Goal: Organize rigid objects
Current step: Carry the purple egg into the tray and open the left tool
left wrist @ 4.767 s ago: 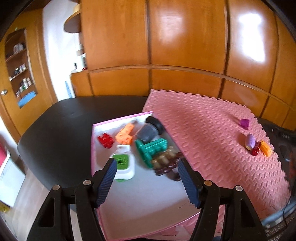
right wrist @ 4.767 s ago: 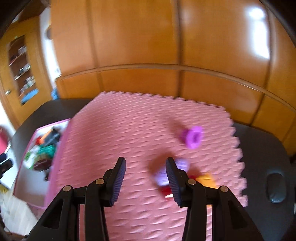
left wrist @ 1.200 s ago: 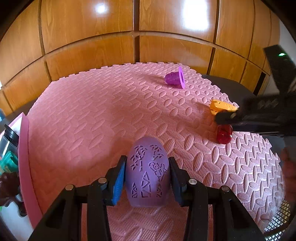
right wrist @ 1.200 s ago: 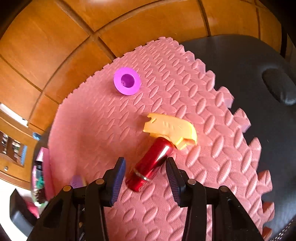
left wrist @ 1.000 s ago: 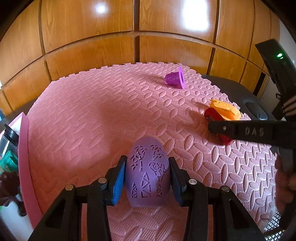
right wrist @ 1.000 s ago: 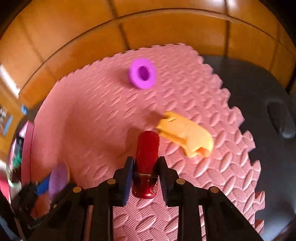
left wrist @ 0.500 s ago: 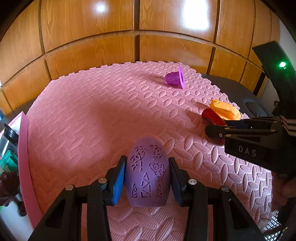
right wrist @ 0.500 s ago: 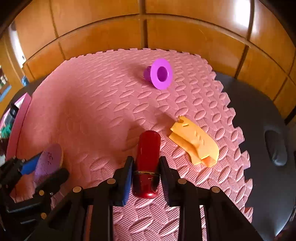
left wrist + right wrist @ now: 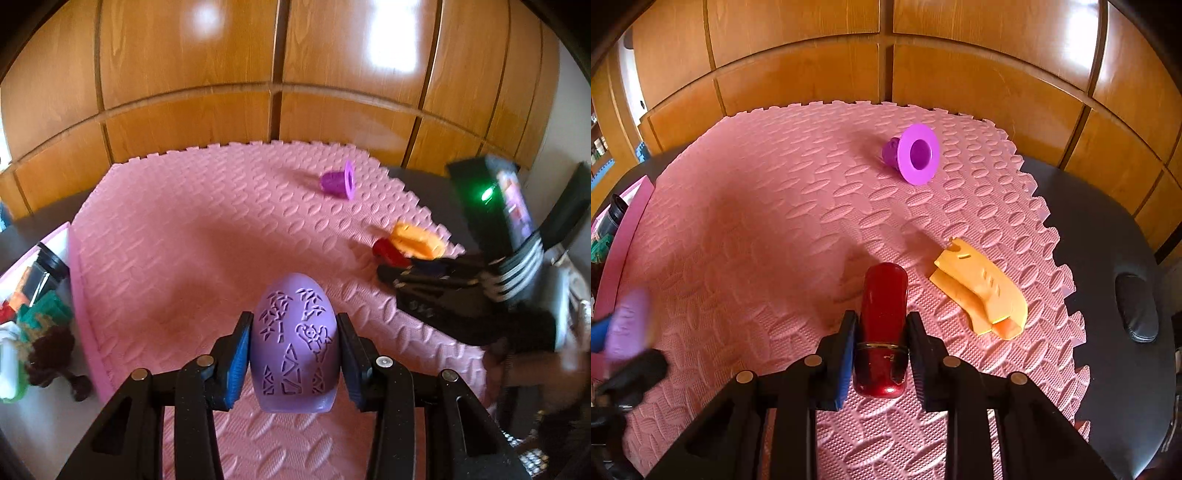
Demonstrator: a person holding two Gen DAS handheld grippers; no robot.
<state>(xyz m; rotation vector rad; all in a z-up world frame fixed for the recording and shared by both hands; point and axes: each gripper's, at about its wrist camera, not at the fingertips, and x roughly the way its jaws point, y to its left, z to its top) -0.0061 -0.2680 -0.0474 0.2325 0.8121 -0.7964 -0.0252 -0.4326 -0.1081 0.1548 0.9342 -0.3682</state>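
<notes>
glossy red tube (image 9: 882, 325), embossed foam mat (image 9: 783, 229)

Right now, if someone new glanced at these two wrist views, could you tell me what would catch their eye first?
First, the lilac egg-shaped shell with cut-out patterns, clamped in the left gripper over the pink foam mat. Next, the glossy red cylinder, gripped by the right gripper. Loose on the mat lie a purple flanged cup on its side, towards the far edge, and an orange plastic piece, just right of the cylinder.

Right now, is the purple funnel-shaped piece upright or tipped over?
Tipped over. The funnel lies on its side on the pink mat, its wide flared rim and hole facing the right wrist camera, its narrow end pointing away.
</notes>
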